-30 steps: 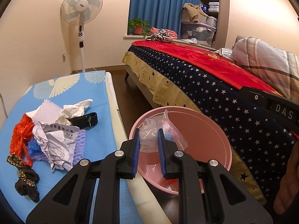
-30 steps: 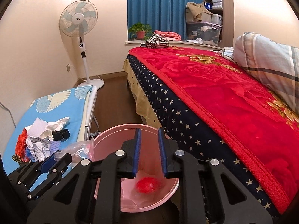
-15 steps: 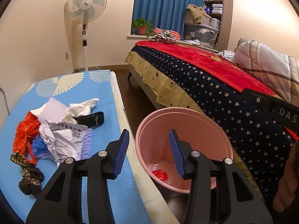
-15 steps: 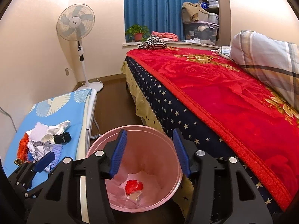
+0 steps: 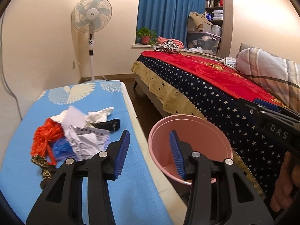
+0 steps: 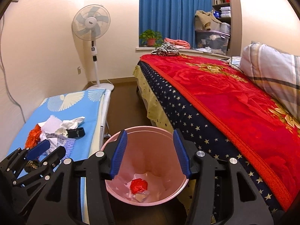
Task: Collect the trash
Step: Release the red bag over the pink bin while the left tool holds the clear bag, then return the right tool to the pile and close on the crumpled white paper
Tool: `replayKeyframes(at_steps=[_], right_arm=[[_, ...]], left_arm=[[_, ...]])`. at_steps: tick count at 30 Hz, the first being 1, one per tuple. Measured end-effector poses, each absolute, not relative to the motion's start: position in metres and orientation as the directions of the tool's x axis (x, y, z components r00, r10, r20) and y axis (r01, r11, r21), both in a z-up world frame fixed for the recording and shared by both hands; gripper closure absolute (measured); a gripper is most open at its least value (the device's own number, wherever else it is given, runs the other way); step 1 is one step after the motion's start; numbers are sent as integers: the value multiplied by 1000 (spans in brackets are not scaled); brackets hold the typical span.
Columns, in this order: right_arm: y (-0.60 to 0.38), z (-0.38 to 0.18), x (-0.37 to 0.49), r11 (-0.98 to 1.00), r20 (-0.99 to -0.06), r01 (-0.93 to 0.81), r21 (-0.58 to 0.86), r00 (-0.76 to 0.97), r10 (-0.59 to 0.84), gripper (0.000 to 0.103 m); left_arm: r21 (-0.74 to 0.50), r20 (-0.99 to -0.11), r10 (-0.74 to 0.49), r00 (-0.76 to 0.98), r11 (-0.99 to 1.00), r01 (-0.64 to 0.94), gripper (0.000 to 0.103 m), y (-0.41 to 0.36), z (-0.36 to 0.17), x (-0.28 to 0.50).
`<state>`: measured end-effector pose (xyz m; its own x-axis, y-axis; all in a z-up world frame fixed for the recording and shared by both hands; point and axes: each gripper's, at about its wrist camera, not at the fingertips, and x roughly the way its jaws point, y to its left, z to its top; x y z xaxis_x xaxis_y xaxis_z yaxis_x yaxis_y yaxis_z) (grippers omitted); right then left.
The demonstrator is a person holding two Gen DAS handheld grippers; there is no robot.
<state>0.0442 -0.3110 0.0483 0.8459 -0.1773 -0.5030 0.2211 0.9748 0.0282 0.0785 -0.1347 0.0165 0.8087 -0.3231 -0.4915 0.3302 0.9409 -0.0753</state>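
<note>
With both jaws wide and empty, my left gripper (image 5: pixel 150 150) sits nearer the trash pile (image 5: pixel 75 131), lying at ten o'clock on the surface (image 5: pixel 131 196).

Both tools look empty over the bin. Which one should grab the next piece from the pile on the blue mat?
Probably left. The left tool is open, empty and straddles the mat's edge beside the trash pile. The right tool, also open and empty, faces into the pink bin, farther from the pile.

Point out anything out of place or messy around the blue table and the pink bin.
A heap of trash sits on the blue table: crumpled paper, an orange plastic bag, white tissue and a black strap. It lies outside the pink bin, which holds only some red and white scraps. Nothing looks spilled or broken.
</note>
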Motion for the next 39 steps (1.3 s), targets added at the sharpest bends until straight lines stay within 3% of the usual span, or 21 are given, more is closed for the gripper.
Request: replayKeyframes(at_steps=[14, 20, 25, 39], right_arm=[[-273, 47, 35, 989, -499, 144, 40, 860, -105, 54], [-260, 52, 34, 992, -489, 114, 53, 869, -74, 54], [-247, 49, 38, 996, -494, 70, 56, 869, -33, 60], [-207, 24, 69, 995, -534, -29, 99, 842, 78, 63]], left_arm=[[-71, -475, -267, 838, 961, 266, 61, -91, 22, 61], [-58, -454, -233, 860, 971, 233, 69, -75, 21, 54], [-56, -464, -200, 863, 979, 197, 70, -61, 13, 52], [-101, -512, -20, 859, 994, -37, 70, -4, -14, 72]])
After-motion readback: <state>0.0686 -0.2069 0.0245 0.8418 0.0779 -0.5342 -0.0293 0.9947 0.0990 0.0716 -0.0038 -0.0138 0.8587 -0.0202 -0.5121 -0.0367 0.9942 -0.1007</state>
